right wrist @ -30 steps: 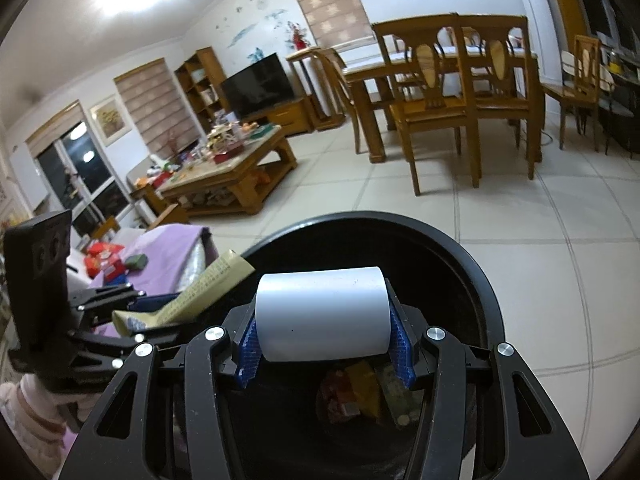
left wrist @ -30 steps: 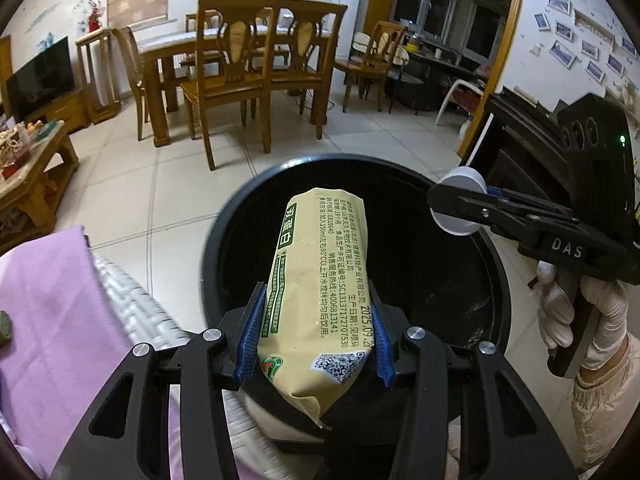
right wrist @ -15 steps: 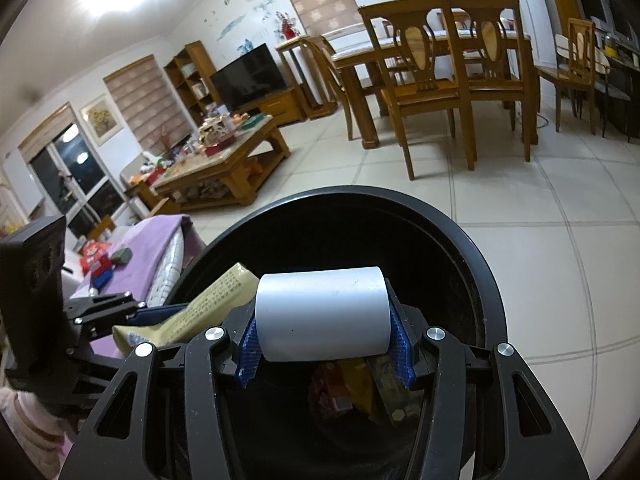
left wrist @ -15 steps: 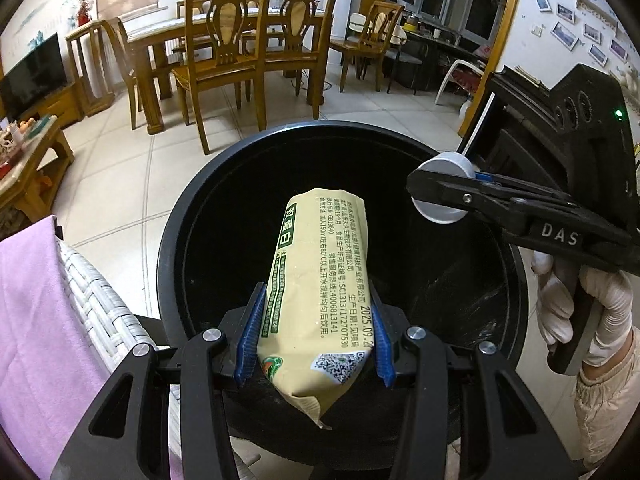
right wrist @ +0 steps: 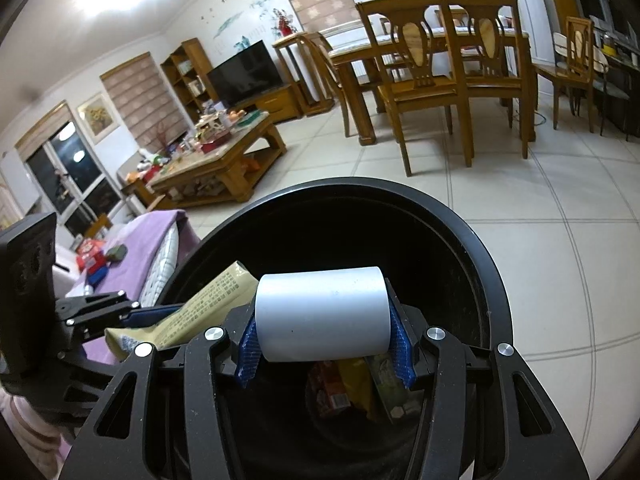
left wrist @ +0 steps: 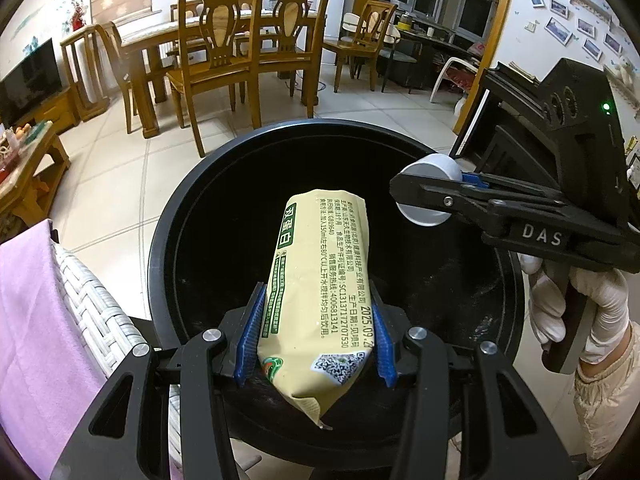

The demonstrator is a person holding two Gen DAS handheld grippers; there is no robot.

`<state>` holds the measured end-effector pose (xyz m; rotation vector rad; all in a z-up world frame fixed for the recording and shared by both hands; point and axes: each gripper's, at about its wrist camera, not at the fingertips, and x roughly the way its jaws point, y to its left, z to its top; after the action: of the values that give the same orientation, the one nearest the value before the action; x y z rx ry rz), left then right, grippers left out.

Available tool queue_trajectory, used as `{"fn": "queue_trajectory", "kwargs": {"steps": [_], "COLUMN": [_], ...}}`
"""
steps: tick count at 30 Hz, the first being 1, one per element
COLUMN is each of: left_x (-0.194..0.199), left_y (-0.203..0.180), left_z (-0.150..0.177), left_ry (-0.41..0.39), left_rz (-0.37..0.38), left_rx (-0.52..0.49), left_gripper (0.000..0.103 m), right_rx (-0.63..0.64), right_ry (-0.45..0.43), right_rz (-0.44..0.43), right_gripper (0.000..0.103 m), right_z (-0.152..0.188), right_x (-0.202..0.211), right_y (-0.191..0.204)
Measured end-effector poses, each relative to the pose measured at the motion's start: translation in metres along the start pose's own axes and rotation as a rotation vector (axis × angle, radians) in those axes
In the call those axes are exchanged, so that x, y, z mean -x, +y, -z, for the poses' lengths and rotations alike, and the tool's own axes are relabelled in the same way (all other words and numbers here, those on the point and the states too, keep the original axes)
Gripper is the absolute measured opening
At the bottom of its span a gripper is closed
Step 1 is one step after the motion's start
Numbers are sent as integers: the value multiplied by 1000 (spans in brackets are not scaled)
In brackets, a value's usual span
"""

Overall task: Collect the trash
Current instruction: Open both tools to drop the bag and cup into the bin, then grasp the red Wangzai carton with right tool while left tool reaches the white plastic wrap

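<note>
In the left wrist view, the left gripper (left wrist: 316, 338) sat at the bottom centre of the frame, clamped on a yellow snack packet (left wrist: 320, 288), with the blue pads (left wrist: 251, 330) pressing both long sides near its lower end. The packet stuck out forward and up from the fingers, so most of it hung over the dark mouth of the black trash bin (left wrist: 168, 216), which filled the middle of the frame. Over on the right side, the right gripper (left wrist: 430, 196) reached in from the edge, held by a white-gloved hand (left wrist: 576, 312), and it was squeezing a white roll (left wrist: 432, 188) right above the bin's upper right rim. A purple cloth (left wrist: 36, 320) over a white wicker seat (left wrist: 100, 312) took up the lower left, and wooden dining chairs (left wrist: 240, 52) stood across the top. In the right wrist view, the right gripper (right wrist: 324, 344) was at bottom centre, closed on the white roll (right wrist: 324, 314), which lay crosswise between the blue pads (right wrist: 250, 344) and sat over the bin (right wrist: 492, 280) opening. Below it, inside the bin, were some colourful wrappers (right wrist: 360, 388). At the left of the frame, the left gripper (right wrist: 140, 314) poked in with the yellow packet (right wrist: 192, 312) angled up past the bin's left rim, its tip just beside the roll. A cluttered coffee table (right wrist: 224, 156) and TV (right wrist: 244, 72) filled the upper left.
</note>
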<state>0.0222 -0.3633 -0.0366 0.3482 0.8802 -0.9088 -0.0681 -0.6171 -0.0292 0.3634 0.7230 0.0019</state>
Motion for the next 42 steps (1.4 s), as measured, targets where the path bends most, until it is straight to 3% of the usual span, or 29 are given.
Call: {"fn": "queue_trajectory", "kwargs": {"steps": [8,12,18,23,26,32,42], "left_x": [-4,0,11,34,54,96,177], "left_y": [2,2,1,10,24,68,174], "left_z": [0,1,5,14,25,51,123], "left_ry": [17,-2,-19,-51,-78,-123,-179], "left_rz": [-12,-24,-24,-31,-54,-105,-268], "left_rx": [2,9,2,-1,11,84,245], "left_gripper": [49,62,62,63,73,73,73], "right_rx": [-10,-17,-10,0,13,68,237], "right_ry": [10,1,-7,-20,-24,-9,66], "right_rz": [6,7,-2,-20,-31,-89,-233], "right_gripper": [53,67,67,72,75,80,84], "right_z": [3,4,4,2,-1,-8,-8], "right_x": [-4,-4,-3,1,2,-8,-58], "right_y": [-1,0,7,18,30,81,227]}}
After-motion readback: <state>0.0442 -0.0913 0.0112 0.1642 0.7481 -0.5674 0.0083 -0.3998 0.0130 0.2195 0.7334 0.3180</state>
